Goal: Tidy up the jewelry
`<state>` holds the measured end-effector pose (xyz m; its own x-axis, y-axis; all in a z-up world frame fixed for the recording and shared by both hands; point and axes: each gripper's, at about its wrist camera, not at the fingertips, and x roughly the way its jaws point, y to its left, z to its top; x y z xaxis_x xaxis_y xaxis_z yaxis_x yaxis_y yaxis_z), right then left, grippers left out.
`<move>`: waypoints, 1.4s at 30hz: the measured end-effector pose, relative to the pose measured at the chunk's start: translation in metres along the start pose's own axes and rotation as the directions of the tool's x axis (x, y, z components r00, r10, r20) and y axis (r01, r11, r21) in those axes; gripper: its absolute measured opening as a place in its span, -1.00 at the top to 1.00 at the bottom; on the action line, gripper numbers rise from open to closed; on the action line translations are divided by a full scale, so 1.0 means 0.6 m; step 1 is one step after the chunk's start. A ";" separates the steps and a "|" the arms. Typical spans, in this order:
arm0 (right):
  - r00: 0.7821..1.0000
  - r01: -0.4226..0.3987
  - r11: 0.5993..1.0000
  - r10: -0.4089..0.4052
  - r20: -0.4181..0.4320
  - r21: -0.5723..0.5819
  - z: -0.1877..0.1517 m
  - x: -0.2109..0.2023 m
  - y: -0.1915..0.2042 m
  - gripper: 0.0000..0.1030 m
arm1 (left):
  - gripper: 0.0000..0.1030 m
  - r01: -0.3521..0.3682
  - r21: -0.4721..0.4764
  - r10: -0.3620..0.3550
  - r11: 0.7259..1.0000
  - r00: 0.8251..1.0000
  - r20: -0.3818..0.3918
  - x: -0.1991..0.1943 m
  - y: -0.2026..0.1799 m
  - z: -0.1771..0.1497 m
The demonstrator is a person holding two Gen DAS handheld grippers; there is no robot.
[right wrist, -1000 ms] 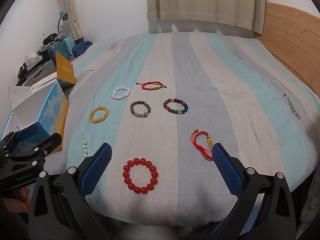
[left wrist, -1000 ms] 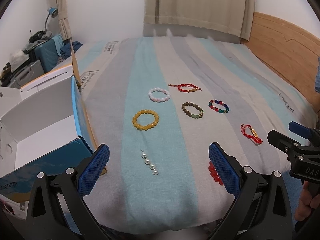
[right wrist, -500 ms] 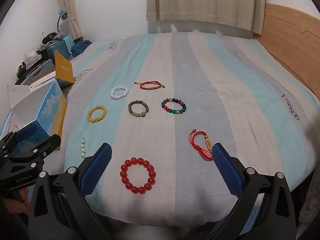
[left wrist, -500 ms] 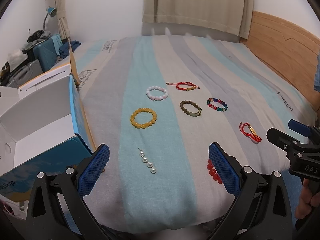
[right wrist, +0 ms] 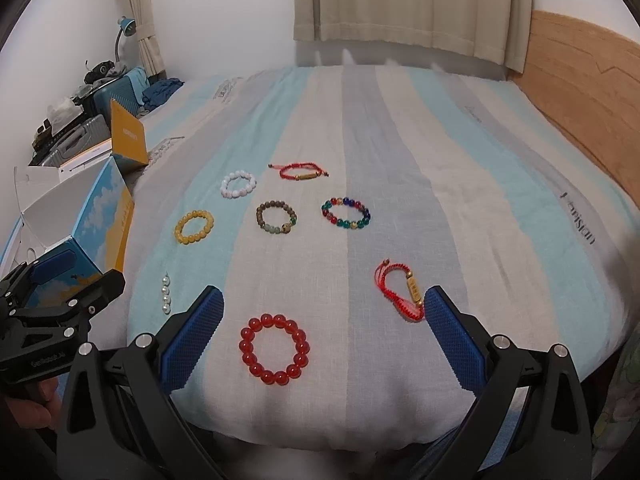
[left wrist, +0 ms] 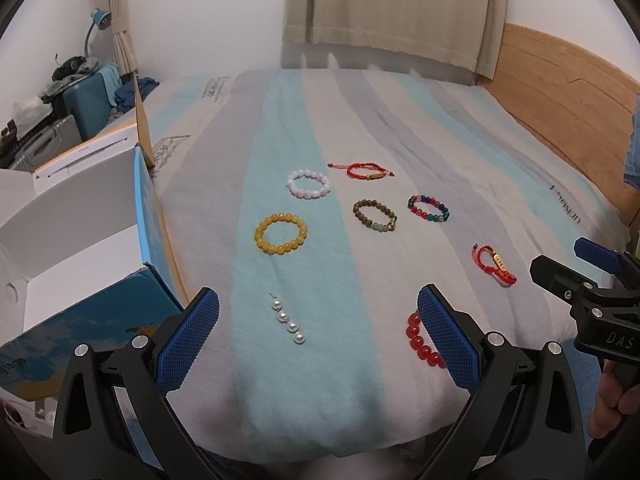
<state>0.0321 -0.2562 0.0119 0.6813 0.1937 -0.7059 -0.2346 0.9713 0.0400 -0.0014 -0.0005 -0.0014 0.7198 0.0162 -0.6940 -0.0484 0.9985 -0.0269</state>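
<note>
Several bracelets lie on the striped bed. A red bead bracelet (right wrist: 275,349) lies between my right gripper's (right wrist: 323,336) open fingers, just beyond them. A red cord bracelet (right wrist: 402,290) lies by its right finger. A pearl string (left wrist: 288,322) lies between my left gripper's (left wrist: 318,334) open fingers. Farther off are a yellow bracelet (left wrist: 281,233), a white one (left wrist: 308,183), a brown one (left wrist: 375,215), a multicoloured one (left wrist: 428,208) and a second red cord (left wrist: 366,171). Both grippers are empty.
An open blue and white box (left wrist: 76,248) stands at the bed's left edge, also in the right wrist view (right wrist: 100,220). A wooden headboard (right wrist: 580,92) runs along the right. Suitcases and clutter (left wrist: 60,112) stand at the far left.
Both grippers have drifted slightly back and up; the jewellery sits a little higher in the views. Nothing was taken hold of.
</note>
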 end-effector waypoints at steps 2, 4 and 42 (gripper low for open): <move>1.000 0.001 1.000 -0.001 -0.006 0.003 0.004 -0.001 -0.001 -0.86 | -0.89 0.003 0.001 -0.003 1.000 1.000 0.001 -0.003 -0.003 0.003; 1.000 0.004 1.000 -0.004 -0.010 0.005 0.006 -0.002 -0.002 -0.86 | -0.89 0.007 -0.001 -0.007 1.000 1.000 0.001 -0.005 -0.004 0.004; 0.982 0.050 0.999 -0.050 -0.182 -0.005 0.047 0.141 -0.097 -0.86 | -0.88 0.040 0.001 -0.039 0.999 0.979 -0.198 0.163 0.022 0.004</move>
<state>0.1226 -0.2925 -0.0303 0.5546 0.1164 -0.8239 -0.2036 0.9790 0.0012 0.0700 0.0144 -0.0679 0.5695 -0.0338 -0.8213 -0.0189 0.9984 -0.0542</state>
